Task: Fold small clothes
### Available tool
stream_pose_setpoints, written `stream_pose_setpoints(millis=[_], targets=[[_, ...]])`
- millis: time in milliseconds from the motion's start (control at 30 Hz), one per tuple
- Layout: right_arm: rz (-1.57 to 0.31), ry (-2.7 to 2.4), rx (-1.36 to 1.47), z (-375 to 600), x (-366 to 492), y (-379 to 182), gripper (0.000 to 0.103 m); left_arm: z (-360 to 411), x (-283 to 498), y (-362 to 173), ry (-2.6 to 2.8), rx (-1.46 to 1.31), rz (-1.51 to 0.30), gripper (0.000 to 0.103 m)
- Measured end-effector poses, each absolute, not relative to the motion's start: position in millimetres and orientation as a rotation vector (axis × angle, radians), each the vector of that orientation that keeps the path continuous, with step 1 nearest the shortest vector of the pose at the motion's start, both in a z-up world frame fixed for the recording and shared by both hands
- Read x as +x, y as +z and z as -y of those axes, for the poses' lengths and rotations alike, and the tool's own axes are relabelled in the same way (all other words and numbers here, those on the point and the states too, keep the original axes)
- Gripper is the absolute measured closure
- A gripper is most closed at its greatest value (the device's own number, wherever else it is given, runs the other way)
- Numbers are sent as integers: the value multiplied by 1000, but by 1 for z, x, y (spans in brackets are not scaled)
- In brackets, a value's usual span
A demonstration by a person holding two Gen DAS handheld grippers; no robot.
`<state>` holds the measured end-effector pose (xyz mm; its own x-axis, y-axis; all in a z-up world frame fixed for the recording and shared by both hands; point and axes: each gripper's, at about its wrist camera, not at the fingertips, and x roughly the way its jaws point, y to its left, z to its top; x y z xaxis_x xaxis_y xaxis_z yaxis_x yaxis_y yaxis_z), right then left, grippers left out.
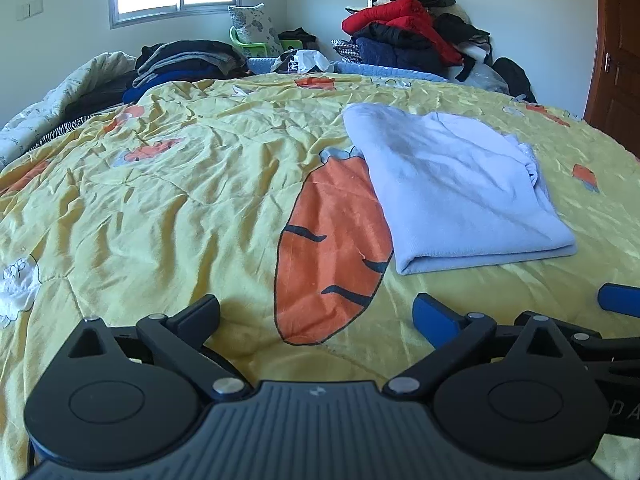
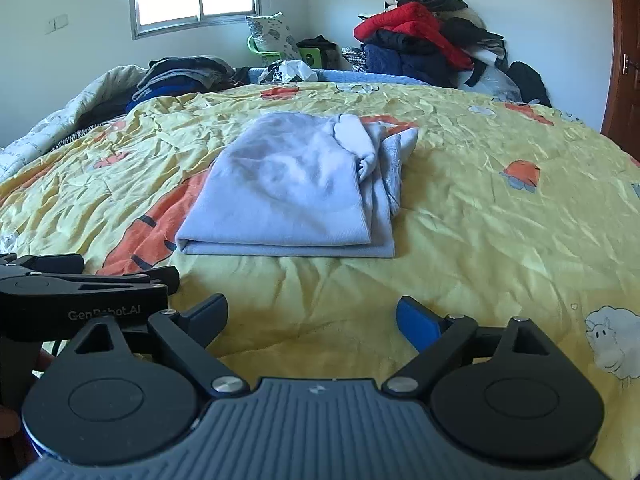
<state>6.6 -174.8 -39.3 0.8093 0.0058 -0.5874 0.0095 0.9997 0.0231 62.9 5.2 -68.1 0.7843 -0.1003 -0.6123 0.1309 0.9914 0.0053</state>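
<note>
Yellow quilt (image 2: 460,208) spread wide, pale blue garment (image 2: 288,196) lying folded mid-bed ahead of you. Left gripper (image 1: 316,312) and right gripper (image 2: 312,316) both gape, empty, just short of its near edge. Tidy that bunched right side.

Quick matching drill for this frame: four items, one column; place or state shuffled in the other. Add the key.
Items
1. pale blue garment
2. red jacket
3. left gripper
4. patterned pillow

Place or state
A. open, nothing between the fingers
B. folded, lying flat on the yellow quilt
C. propped under the window
D. in the clothes pile against the far wall

Pairs: 1-B, 2-D, 3-A, 4-C
</note>
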Motion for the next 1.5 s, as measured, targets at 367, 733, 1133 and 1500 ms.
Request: stream_pose_setpoints(millis=[367,733,1133,1500], targets=[[-654,-24,49,179,10,-43,0,-6,63,-68,-124,48,-658,0],[-630,-35,9,179,10,-39,1,-9,62,-68,-107,28,-653,0],[-652,-54,28,192,14,-45,0,-12,61,-69,-110,37,-656,0],[-654,-64,-10,187,13,-48,0,-11,61,-69,-110,37,-656,0]])
